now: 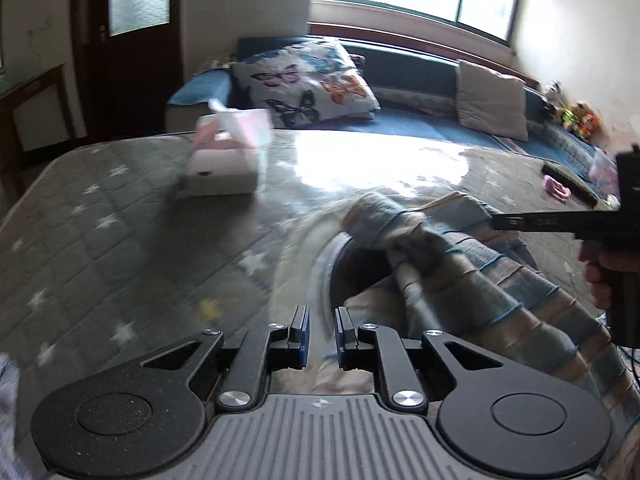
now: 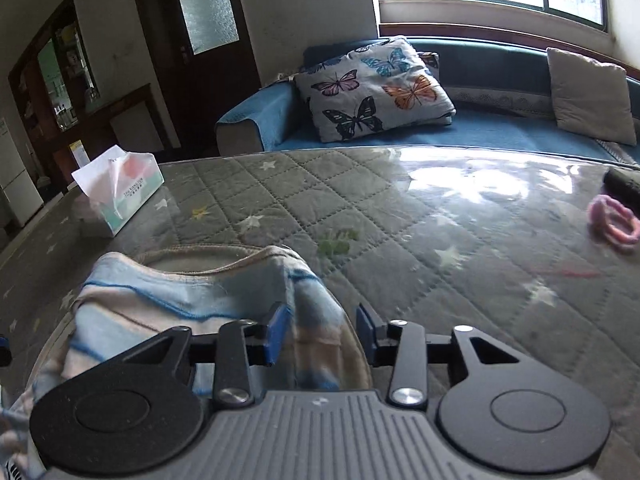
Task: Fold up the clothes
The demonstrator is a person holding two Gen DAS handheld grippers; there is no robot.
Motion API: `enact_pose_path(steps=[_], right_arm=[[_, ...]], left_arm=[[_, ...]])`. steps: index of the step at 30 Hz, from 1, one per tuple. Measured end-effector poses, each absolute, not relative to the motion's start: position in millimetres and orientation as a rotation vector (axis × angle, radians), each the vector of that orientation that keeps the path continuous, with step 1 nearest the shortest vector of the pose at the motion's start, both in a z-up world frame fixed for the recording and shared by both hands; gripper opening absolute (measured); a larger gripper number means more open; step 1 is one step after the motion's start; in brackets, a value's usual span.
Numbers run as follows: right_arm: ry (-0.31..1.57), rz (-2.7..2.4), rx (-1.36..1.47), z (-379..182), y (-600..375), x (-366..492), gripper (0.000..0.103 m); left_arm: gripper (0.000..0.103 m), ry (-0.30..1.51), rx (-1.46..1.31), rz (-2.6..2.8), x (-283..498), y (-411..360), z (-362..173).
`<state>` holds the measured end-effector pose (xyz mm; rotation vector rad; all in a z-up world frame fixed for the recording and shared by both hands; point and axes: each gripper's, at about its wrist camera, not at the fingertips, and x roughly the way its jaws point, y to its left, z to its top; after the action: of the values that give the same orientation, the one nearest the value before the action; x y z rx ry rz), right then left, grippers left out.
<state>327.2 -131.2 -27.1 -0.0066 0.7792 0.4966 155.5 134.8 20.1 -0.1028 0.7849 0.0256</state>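
Blue-padded black left hand-held gripper (image 1: 322, 334) sits closest to the lens, jaws set narrow. Blur smears whatever lies in the gap, so I cannot tell whether cloth is pinched there. It points down at the near edge of the glass-topped table (image 1: 100, 208), which has a grey quilted star-print cover under the glass.

Far left on the table: white-and-pink soft tissue pack (image 1: 224, 160), well apart from the work, probably parked there to keep the middle free.

Centre: striped blue-and-beige knit garment (image 1: 460, 272), bunched, with one twisted ridge running across it and a curved neckline open toward the left hand-held gripper. Not flat, no clean fold visible; judged an early, spreading-out stage. It lies at the near side of the table, within reach of both tools.

Right of that: black right hand-held gripper (image 2: 322, 332), carried in the person's hand (image 1: 600, 276). Jaws moderately apart. A fold of the garment lies between them, against the left pad, but the right pad stands clear, so nothing is clamped (reads as a release or a regrip).

Far right: pink fabric hair tie (image 2: 614, 222), apart from the garment. Behind the table, a butterfly-print cushion (image 2: 372, 88) on a blue sofa.
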Motion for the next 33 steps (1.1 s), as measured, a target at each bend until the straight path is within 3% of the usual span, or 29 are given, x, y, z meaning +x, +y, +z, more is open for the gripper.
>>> enact_pose_path(steps=[1,4,14,23,25,33], right_arm=[[0.780,0.496,-0.011,-28.5,-128.8,328.8,0.015],[0.766,0.483,-0.048,-27.4,-124.5,324.6,0.005],[0.549,0.272,-0.133,20.3,-181.0,269.5,0.004],[0.728,0.144,-0.127,-23.4,-238.9,253.4,0.005],[0.731,0.146,-0.120,-29.5,-239.4,252.1,0.006],[0.723,0.151,-0.105,-35.0,-234.8,253.0,0.007]], left_arm=[[0.015,0.790,-0.096,0.016,161.3,131.4,17.1],[0.015,0.811,-0.084,-0.011,176.3,122.8,6.6],[0.015,0.857,-0.012,-0.030,187.1,111.6,-17.2],[0.019,0.793,-0.023,-0.078,195.7,103.1,2.3],[0.025,0.786,-0.009,-0.110,202.6,95.5,4.8],[0.026,0.790,-0.018,-0.167,254.9,78.0,0.4]])
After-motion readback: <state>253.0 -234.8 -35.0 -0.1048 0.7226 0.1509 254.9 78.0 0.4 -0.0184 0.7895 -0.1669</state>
